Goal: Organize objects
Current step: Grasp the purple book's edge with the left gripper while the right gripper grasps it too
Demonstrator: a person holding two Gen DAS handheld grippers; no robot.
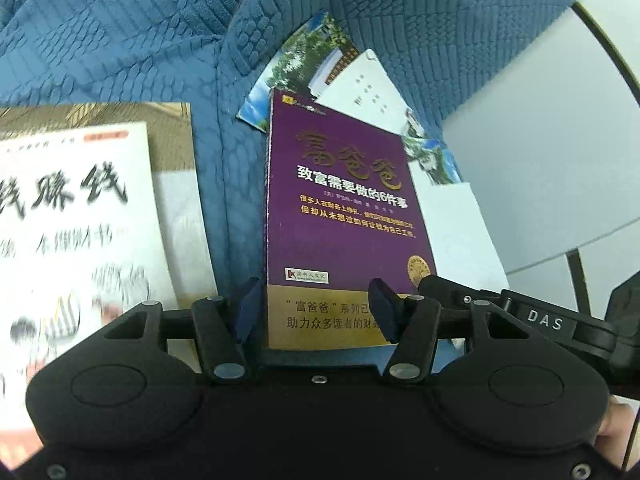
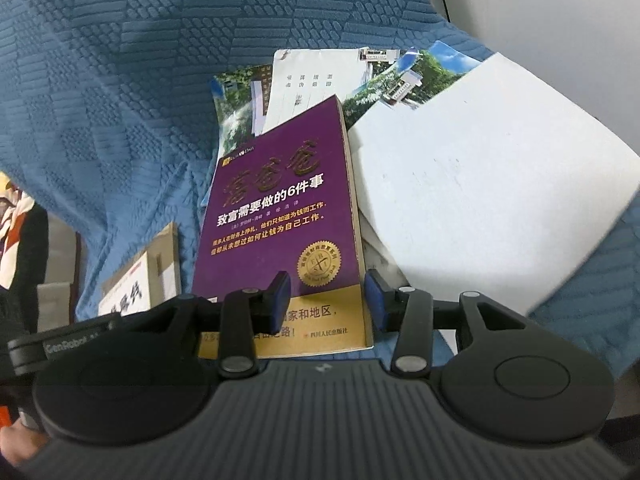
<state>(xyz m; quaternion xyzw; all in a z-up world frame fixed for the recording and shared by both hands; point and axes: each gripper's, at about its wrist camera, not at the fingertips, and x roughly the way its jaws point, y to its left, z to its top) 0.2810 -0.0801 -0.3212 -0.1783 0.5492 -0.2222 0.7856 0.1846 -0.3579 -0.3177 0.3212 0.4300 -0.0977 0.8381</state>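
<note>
Purple book (image 1: 344, 216) lies on blue quilted cover (image 1: 120, 40), atop pamphlets (image 1: 340, 68) & white sheet (image 2: 480, 184); left gripper (image 1: 316, 308) & right gripper (image 2: 326, 300) both w/ jaws apart, hovering at its near edge.

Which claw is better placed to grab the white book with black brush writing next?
Probably left. The white book lies right beside the left claw; from the right claw it sits far off, beyond the purple book.
</note>
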